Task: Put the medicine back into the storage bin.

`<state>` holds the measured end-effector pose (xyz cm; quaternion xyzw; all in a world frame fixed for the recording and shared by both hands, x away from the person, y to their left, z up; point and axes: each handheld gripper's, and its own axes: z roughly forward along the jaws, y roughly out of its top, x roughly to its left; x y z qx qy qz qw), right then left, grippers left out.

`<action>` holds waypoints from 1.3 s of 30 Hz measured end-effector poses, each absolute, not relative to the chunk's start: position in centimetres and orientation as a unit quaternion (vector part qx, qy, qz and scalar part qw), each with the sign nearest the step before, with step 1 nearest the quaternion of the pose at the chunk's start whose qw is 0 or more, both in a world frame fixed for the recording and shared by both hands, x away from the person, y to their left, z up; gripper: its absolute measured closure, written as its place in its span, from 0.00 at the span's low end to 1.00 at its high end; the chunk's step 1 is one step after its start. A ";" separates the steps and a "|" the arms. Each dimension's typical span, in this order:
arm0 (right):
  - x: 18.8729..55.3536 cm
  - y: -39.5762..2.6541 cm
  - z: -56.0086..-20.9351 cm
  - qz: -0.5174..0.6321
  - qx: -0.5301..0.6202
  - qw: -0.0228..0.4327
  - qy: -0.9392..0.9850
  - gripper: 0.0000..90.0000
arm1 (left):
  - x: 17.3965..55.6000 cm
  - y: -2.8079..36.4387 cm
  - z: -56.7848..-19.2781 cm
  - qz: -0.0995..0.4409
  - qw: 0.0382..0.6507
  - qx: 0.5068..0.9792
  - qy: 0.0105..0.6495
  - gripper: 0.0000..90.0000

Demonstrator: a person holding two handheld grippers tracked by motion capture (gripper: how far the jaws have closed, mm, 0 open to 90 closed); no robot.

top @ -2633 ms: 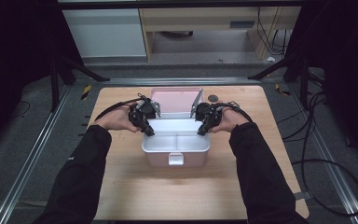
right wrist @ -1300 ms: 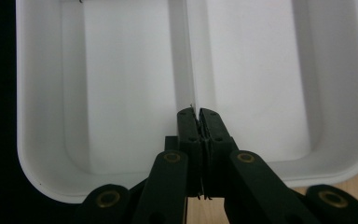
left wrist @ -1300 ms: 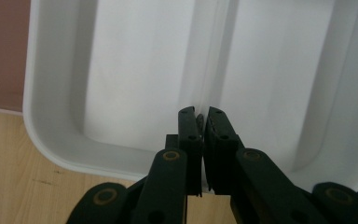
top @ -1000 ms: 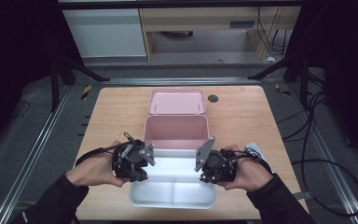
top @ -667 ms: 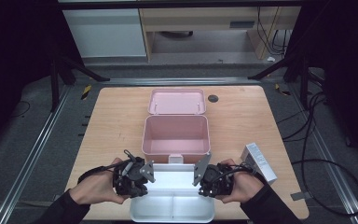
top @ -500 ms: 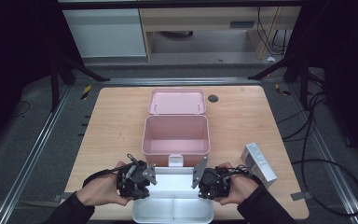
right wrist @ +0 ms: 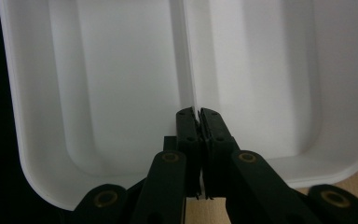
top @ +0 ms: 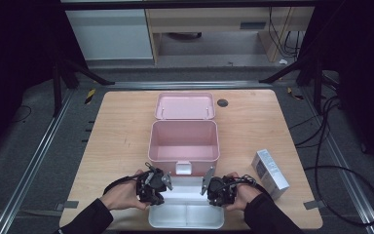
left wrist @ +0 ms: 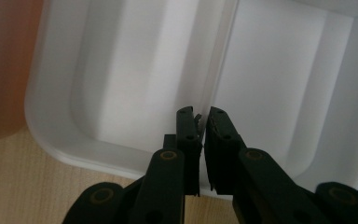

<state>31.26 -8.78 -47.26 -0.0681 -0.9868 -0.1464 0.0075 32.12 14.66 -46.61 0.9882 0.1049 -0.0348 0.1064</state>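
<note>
Both the left tongs (top: 152,186) and the right tongs (top: 217,187) are clamped on the white divided tray (top: 186,217), which sits at the surface's (top: 117,141) six o'clock edge, just beside the open pink box (top: 184,141).

The high view looks forward and down over the whole surface (top: 126,141). Both gripper views look close along their jaws, sharing the white tray (left wrist: 121,70) just beyond them.

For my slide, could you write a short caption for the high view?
Both tongs, left and right, grip a white divided tray before the open pink box.
</note>
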 end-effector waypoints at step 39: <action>35.2 -17.6 -41.2 -0.337 -0.357 -0.171 -0.854 0.43 | 35.2 25.4 -43.3 0.148 0.238 0.880 0.385 0.29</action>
